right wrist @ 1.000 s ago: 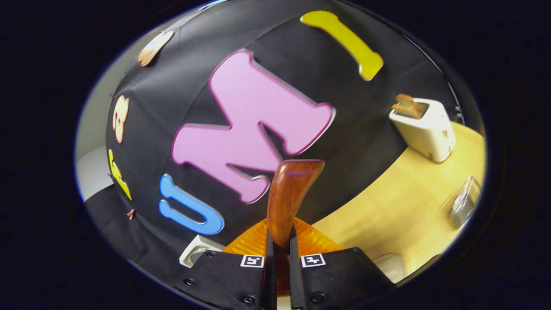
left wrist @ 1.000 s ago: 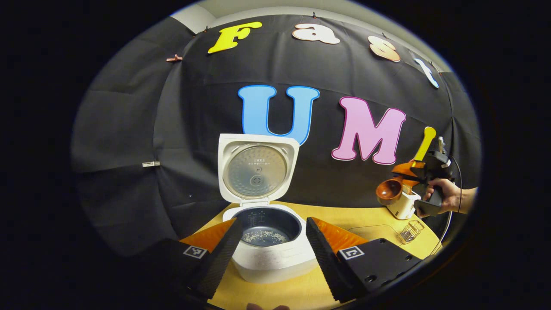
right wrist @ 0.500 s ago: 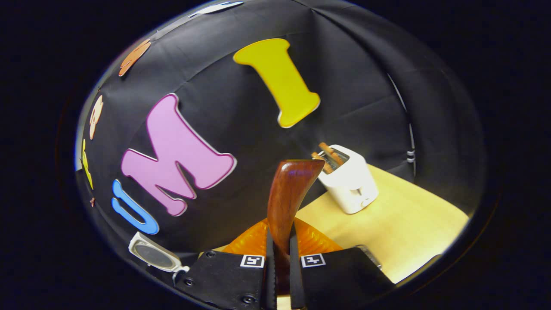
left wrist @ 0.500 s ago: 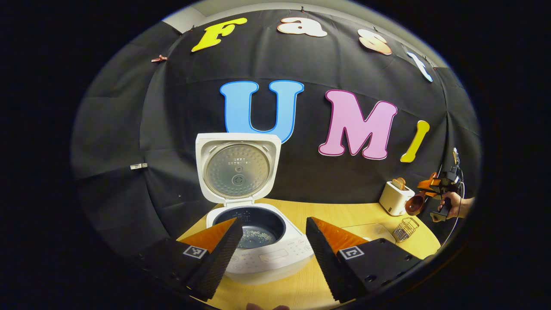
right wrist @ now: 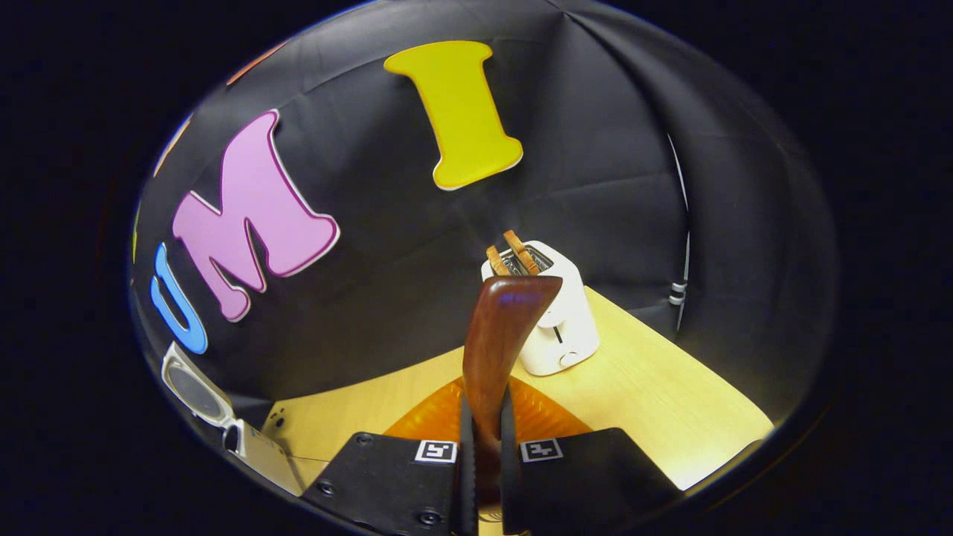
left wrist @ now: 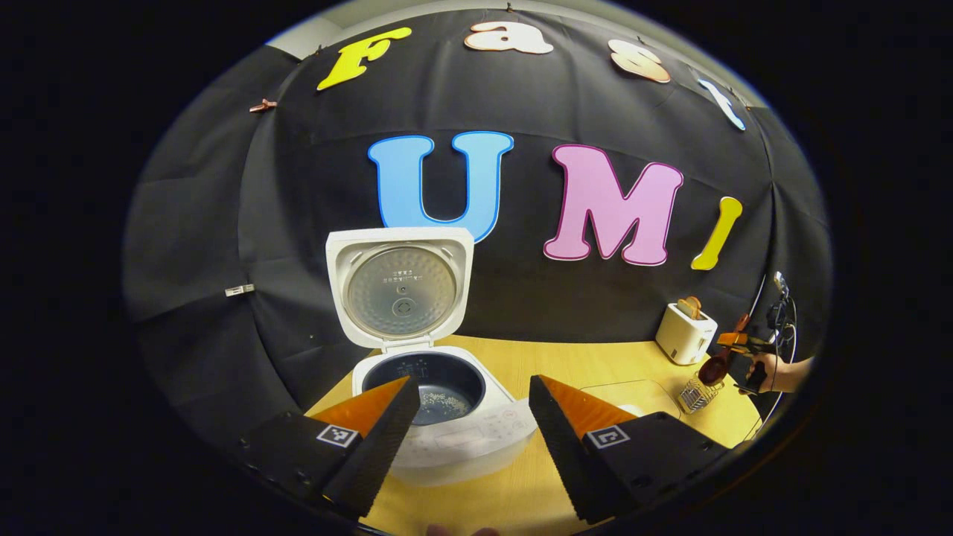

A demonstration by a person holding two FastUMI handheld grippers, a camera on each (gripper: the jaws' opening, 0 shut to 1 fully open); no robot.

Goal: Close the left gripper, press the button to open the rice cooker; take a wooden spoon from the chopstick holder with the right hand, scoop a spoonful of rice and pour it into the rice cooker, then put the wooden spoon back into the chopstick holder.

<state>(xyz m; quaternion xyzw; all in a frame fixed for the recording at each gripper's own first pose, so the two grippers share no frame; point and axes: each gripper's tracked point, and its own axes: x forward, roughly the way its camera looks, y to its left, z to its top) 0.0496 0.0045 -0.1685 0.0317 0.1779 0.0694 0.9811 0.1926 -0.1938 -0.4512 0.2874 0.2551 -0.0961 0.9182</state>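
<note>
Two grippers: one free, one loaded.
Left gripper point(left wrist: 469, 424): fingers spread wide with nothing between them, held just in front of the rice cooker point(left wrist: 447, 428).
Right gripper point(right wrist: 488, 465): fingers clamped on the handle of the wooden spoon point(right wrist: 499, 350), which rises up and away from the tips.
Spoon bowl: in the left gripper view the wooden spoon hangs at the far right with its bowl down, just above the wire holder point(left wrist: 694, 394); I cannot tell whether it touches the holder yet.
Cooker lid point(left wrist: 400, 286): stands upright and open, so the button step reads as done.
Rice point(left wrist: 442, 402): a thin scatter of grains lies in the dark inner pot, so the pour appears done.
Left to do: seat the spoon in the holder and let go; judged the last step.
Left gripper view adds: the open pot and the grains, the holder on the table point(left wrist: 551, 365), the hand point(left wrist: 770, 372) carrying the right gripper, and the toaster point(left wrist: 685, 335) behind it.
Right gripper view adds: the grip on the handle up close, toast standing in the toaster, and an edge of the cooker at far left.
</note>
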